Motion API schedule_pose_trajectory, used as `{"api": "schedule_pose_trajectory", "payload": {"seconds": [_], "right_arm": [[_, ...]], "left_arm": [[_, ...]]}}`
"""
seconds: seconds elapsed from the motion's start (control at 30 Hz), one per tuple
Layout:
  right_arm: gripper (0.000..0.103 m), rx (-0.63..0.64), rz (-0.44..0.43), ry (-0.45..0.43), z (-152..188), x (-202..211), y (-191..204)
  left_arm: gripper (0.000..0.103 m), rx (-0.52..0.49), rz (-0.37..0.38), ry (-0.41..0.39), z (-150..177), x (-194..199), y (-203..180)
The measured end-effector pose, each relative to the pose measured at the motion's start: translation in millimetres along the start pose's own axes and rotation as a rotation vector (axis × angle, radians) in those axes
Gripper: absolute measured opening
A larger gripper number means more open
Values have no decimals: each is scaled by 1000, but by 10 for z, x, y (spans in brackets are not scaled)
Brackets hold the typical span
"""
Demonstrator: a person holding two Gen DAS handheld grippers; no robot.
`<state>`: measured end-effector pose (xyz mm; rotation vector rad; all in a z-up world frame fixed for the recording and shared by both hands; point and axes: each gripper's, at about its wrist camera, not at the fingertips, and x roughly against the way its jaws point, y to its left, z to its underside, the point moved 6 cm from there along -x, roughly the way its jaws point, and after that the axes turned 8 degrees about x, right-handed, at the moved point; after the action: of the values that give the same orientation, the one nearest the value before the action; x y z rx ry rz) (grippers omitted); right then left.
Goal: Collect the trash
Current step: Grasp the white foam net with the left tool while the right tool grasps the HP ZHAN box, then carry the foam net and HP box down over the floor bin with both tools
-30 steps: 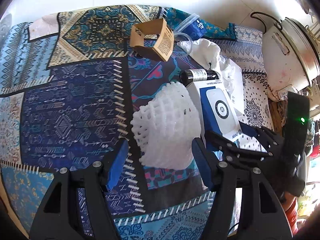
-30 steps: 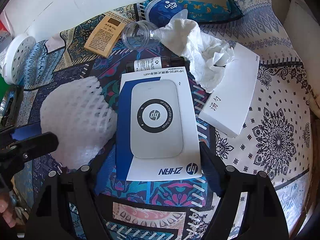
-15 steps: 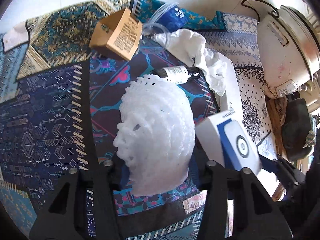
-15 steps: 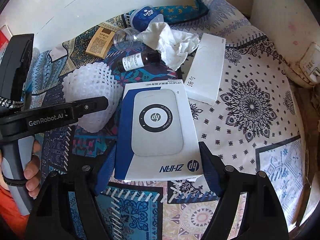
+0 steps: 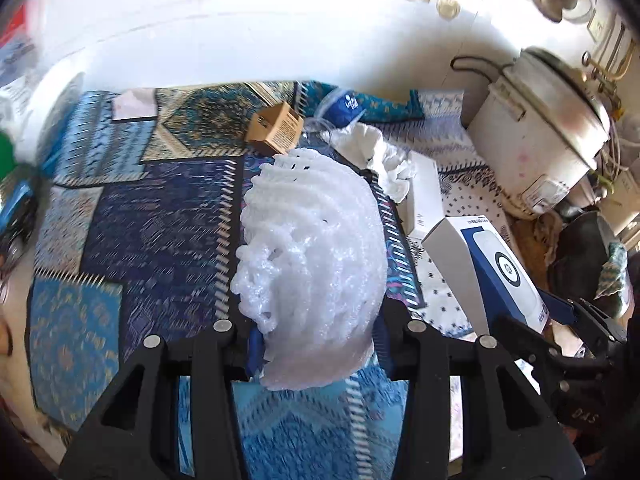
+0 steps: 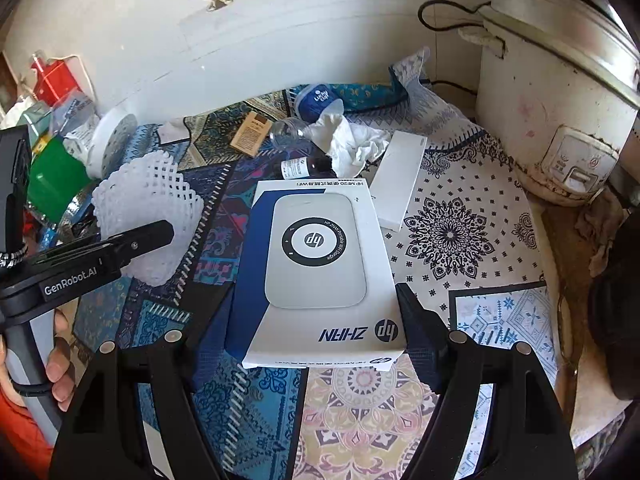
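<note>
Left wrist view: the left claw [image 5: 318, 344] is closed on a white foam fruit net [image 5: 312, 264], a soft, bulging mesh sleeve that spills out above both blue fingertips. It hangs lifted over the patterned cloth [image 5: 160, 216] covering the desk. Half a second ago the net sat lower and closer to the cloth; a second ago it lay on the desk with the claw spread wide around it. Behind it lie a brown carton [image 5: 276, 128], a blue cup [image 5: 344, 106], crumpled white tissue [image 5: 384, 156] and a flat white box [image 5: 426, 196], grouped toward the far edge. The HP box [image 5: 484, 264] is tilted at the right, held by the right claw [image 5: 536, 320]. The left part of the cloth lies bare. A white rice cooker [image 5: 540, 136] stands at the desk's far right corner.

Right wrist view: the right claw [image 6: 312, 328] is pinched on the blue-and-white HP box [image 6: 316, 268] at its near end, with the box raised and nearly level above the cloth. Compared with the earlier frames the box is higher, and a dark bottle [image 6: 304, 166] just beyond it is mostly hidden. The left claw [image 6: 132, 240] holds the foam net [image 6: 148, 204] near the desk's left edge, beside a green container [image 6: 56, 180]. The flat white box [image 6: 400, 178] lies just right of the HP box, apart from it; the tissue [image 6: 352, 140] touches its far end. The cloth toward the right edge, before the rice cooker [image 6: 560, 92], carries nothing.
</note>
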<state>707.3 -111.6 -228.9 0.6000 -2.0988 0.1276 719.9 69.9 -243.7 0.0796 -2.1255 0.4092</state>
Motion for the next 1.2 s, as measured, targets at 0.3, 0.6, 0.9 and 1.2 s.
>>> {"api": "schedule_pose_trajectory", "payload": {"seconds": [0.3,0.6,0.9,1.2], "right_arm": [[74,81,-32,-102,223,790,337],[74,51,-6,-150,731,1295,854],[74,-47,30,-88,1759,1479,1416],[74,-121,2,66,2703,1173,1540]], "left_arm": [[43,58,-18,-117,514,1062,22],[43,2,3,-136,1236,1675,243],[43,-54,30,-62,2252,2011,597],[43,-74,-5,102,3214,1780,809]]}}
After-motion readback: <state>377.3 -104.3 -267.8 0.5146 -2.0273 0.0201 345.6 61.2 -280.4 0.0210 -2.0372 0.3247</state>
